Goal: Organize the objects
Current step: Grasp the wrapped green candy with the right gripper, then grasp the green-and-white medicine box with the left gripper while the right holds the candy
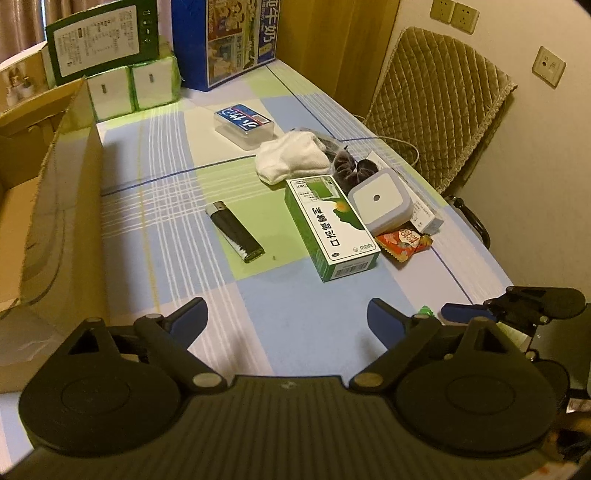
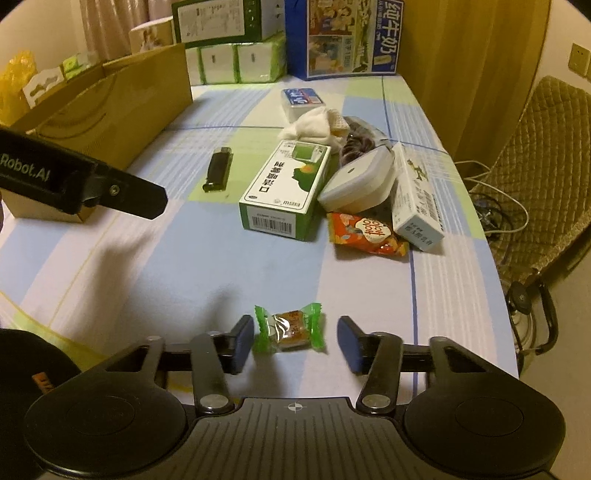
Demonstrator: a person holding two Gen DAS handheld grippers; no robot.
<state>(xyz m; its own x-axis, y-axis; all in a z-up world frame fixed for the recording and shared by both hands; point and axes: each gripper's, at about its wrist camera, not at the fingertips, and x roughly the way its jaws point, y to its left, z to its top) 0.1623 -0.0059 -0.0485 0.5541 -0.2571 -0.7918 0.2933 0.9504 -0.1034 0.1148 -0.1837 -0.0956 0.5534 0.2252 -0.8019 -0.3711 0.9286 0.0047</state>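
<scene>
Green-wrapped candy – brown centre, twisted ends – lies between the right gripper's spread, unclenched fingers.

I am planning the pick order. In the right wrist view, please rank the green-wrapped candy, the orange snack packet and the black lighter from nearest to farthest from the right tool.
1. Green-wrapped candy: between the open right tool fingers.
2. Orange snack packet: ahead, to the right.
3. Black lighter: farthest, ahead and left.

A quilted chair is standing beside the table, wall sockets are showing above it (pale plates), and curtains are hanging behind the table.
</scene>
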